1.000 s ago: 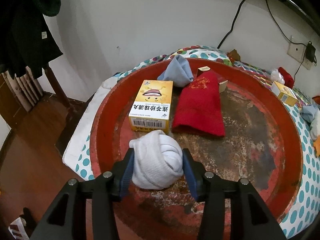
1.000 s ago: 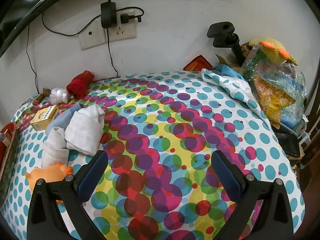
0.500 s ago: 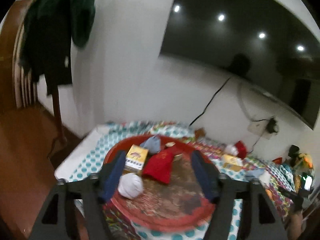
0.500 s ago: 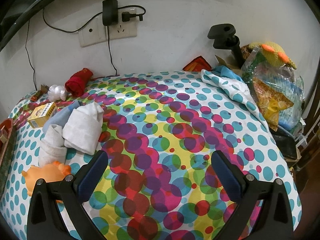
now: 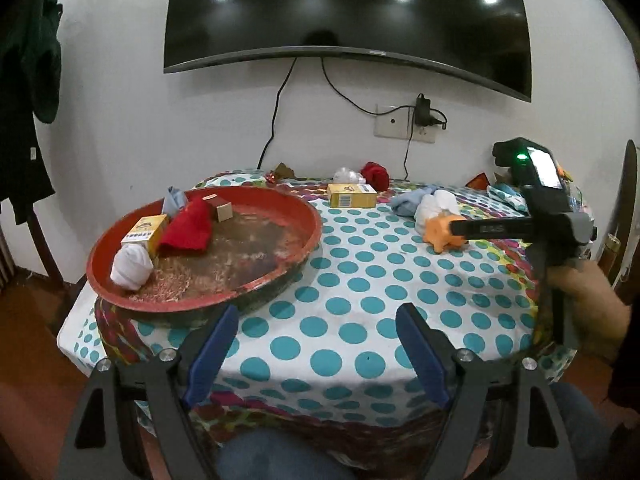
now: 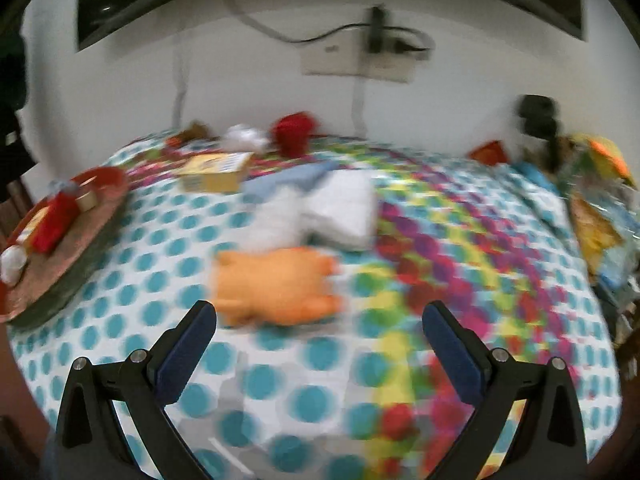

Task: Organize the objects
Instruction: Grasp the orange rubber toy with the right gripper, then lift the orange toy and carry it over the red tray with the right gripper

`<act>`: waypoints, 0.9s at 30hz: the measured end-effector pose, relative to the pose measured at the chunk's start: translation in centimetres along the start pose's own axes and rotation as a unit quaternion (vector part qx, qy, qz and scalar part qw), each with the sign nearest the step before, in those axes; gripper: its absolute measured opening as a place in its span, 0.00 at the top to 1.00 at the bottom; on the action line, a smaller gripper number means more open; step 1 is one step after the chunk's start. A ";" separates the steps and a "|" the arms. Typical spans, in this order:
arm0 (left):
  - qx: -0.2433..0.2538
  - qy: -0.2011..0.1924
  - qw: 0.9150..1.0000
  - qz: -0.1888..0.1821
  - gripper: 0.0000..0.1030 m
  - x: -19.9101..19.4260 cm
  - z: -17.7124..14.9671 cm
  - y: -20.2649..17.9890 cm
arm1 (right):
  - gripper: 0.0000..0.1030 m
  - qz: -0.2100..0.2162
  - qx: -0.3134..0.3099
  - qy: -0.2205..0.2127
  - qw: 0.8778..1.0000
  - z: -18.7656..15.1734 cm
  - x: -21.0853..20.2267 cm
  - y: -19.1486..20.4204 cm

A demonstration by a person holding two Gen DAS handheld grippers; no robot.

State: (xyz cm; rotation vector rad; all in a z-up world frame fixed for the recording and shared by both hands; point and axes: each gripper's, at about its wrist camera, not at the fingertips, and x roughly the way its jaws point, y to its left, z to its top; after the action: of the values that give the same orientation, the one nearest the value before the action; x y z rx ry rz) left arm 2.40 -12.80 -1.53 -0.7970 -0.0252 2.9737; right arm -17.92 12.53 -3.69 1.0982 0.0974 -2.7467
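While blurred, orange toy (image 6: pixel 276 286) lies just beyond right gripper (image 6: pixel 320 344).

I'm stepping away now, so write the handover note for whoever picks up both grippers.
Left gripper: open, empty, pulled back over the near table edge.
Right gripper: open, empty, just short of the orange toy.
Done: red tray holds a white sock ball, yellow box, red cloth, blue cloth and a small box.
Left on the table: orange toy, white socks, blue cloth, second yellow box, red bundle and white bundle by the wall.
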 end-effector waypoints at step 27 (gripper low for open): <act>-0.019 0.028 0.999 0.005 0.19 0.2 -0.6 0.5 | 0.31 0.016 0.032 0.014 0.999 1.5 0.1 -0.2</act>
State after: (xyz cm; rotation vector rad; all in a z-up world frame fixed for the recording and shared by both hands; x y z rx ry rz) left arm 2.50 -13.24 -2.19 -0.8870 -0.0755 2.9663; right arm -19.06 12.53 -2.70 1.1434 -0.0044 -2.7240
